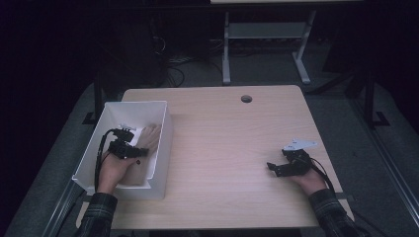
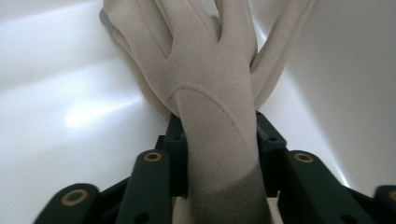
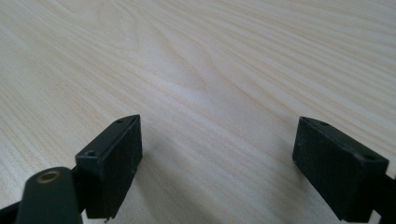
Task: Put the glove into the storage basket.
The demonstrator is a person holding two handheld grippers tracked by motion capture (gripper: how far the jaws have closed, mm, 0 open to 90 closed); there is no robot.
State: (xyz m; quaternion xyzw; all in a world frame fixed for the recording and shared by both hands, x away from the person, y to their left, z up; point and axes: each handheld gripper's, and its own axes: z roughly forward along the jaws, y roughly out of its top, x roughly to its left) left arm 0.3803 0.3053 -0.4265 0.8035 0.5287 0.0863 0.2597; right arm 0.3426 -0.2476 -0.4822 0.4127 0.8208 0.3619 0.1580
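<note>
Left gripper view: the left gripper [image 2: 219, 154] has both jaws against the wrist of a beige glove [image 2: 210, 93], one at each side; the cloth sits between the pads, so I read it as gripped.
Glove position: inside the white bin [image 1: 163, 143], fingers running toward twelve o'clock along the bin floor, a second beige layer beneath it.
Bin position: at nine o'clock on the table [image 1: 232, 148], against its left edge.
Right gripper [image 1: 276, 169]: jaws wide apart with nothing between them, low over bare wood at four o'clock.
Step in hand: judged to be setting the glove down in the bin.
Next move: calls for the jaws to part fully, then a straight lift clear of the bin walls without dragging the cloth.
</note>
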